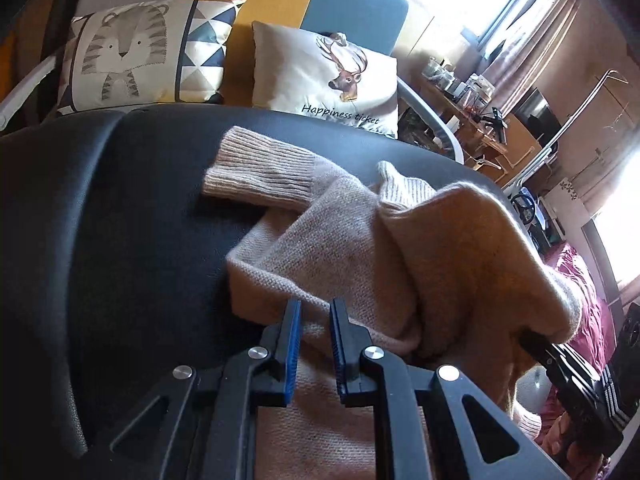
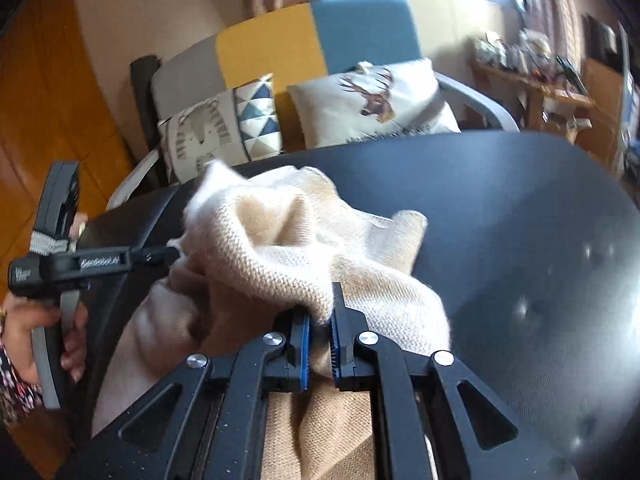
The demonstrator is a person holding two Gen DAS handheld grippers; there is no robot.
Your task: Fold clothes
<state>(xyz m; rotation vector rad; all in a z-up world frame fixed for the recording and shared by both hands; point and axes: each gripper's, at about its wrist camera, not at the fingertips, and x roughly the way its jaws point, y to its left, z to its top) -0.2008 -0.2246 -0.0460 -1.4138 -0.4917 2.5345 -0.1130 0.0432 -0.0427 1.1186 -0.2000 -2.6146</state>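
1. The fold is only begun: the beige knitted sweater lies bunched on the black matte bench, one ribbed cuff stretched out flat towards the far edge, the rest heaped.
2. The left hand-held gripper has its blue-padded fingers a narrow gap apart with a fold of knit between them; it looks clamped on the sweater.
3. The right hand-held gripper is pinched tight on a raised edge of the same sweater.
4. Judging by the heap, smoothing, tucking in the sleeves and the final folds all remain.
5. The knit is soft, fuzzy and thick, so it should drape and slump readily; the bench is smooth and slightly glossy.
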